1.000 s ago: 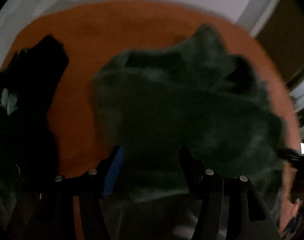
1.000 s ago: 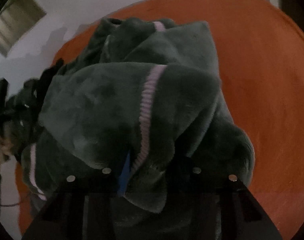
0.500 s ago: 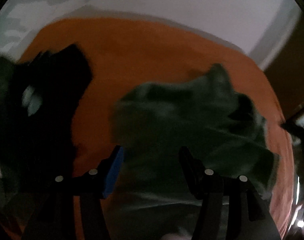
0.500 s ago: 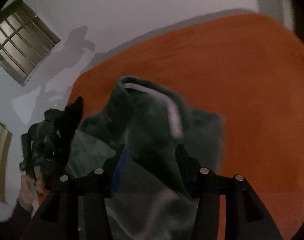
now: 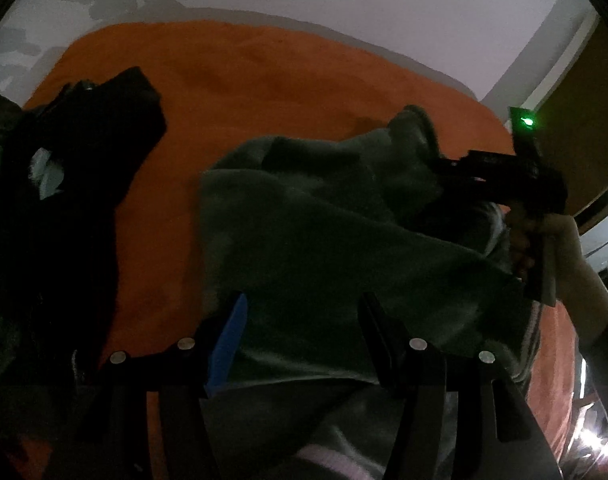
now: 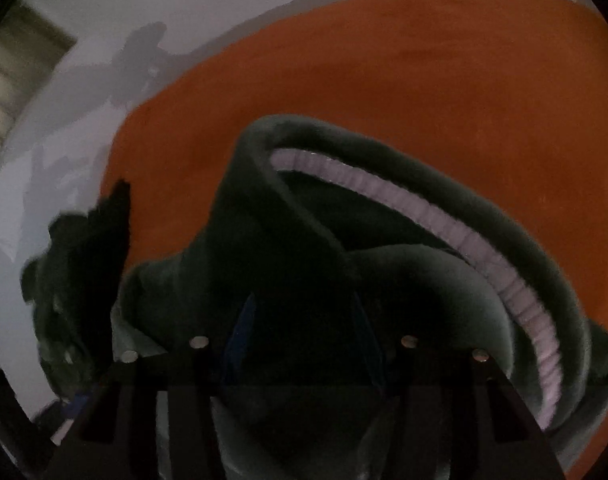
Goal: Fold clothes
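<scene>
Fleece (image 5: pixel 327 248), grey-green with a pale ribbed trim (image 6: pixel 455 240), hung bunched above the orange bed (image 5: pixel 264 80), off the cover. A second earlier it lay heaped much lower and filled the right view; since then both tongs had risen and its trimmed edge had opened into a loop, which I judged a shake-out before any fold. Left tongs (image 5: pixel 304 332) stood wide, with cloth draped between the fingers but no pinch visible. Right tongs (image 6: pixel 304 332) also stood apart, with dark cloth bunched between; whether they gripped it I could not tell. I counted one fleece, one dark clothes pile (image 5: pixel 64 208) at 9 o'clock, two tongs, and one hand (image 5: pixel 555 256) at 3 o'clock.
</scene>
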Available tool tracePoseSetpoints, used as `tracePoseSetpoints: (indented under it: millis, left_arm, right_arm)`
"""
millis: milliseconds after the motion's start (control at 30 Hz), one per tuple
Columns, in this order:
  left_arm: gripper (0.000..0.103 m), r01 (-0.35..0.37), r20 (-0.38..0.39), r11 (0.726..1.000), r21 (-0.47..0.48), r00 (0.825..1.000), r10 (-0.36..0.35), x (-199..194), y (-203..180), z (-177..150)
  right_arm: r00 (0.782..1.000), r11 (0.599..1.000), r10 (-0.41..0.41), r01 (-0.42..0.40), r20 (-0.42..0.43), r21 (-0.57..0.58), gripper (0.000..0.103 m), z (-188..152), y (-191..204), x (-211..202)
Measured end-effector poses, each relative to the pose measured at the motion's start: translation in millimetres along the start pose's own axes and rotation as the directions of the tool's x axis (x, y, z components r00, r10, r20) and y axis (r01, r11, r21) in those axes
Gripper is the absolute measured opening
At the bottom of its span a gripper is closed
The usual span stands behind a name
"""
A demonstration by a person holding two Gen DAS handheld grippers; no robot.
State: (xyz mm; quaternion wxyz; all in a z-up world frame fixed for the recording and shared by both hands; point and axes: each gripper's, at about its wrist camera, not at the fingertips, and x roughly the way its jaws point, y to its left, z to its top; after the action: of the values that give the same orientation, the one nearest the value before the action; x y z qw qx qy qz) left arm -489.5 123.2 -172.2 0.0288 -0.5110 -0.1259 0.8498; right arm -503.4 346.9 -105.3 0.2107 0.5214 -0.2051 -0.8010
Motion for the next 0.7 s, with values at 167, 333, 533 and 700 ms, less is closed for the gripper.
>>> tracePoseSetpoints:
  millis: [167,333,533,700]
  left_arm:
    - [0.06,0.0,0.01,1.0,-0.006,1.0,0.0,6.5,-4.3,11.7]
    - [0.06,0.01,-0.001,1.0,0.027,1.0,-0.01,29.1,-30.8,31.7]
    - [0.06,0.014,-0.055,0.987,0.163,0.998,-0.005,64.3,-93.3,49.4]
    - [0.06,0.031,-0.088,0.962,0.271,0.996,-0.007,91.2,-149.7,54.3]
  right_arm:
    - [0.995,0.999,0.037,-0.04,0.098,0.023,0.0,-14.0,6.6,-14.9]
    - [0.986,0.996,0.008,-0.022,0.165,0.086,0.018,-42.7,-8.9,-63.7]
    - [0.973,0.943,-0.035,-0.044,0.23,0.329,0.06,-76.1,-115.1,-125.3]
    - [0.988,0.94,0.029,-0.078,0.152,0.333,0.06,-60.5,-151.8,-109.2]
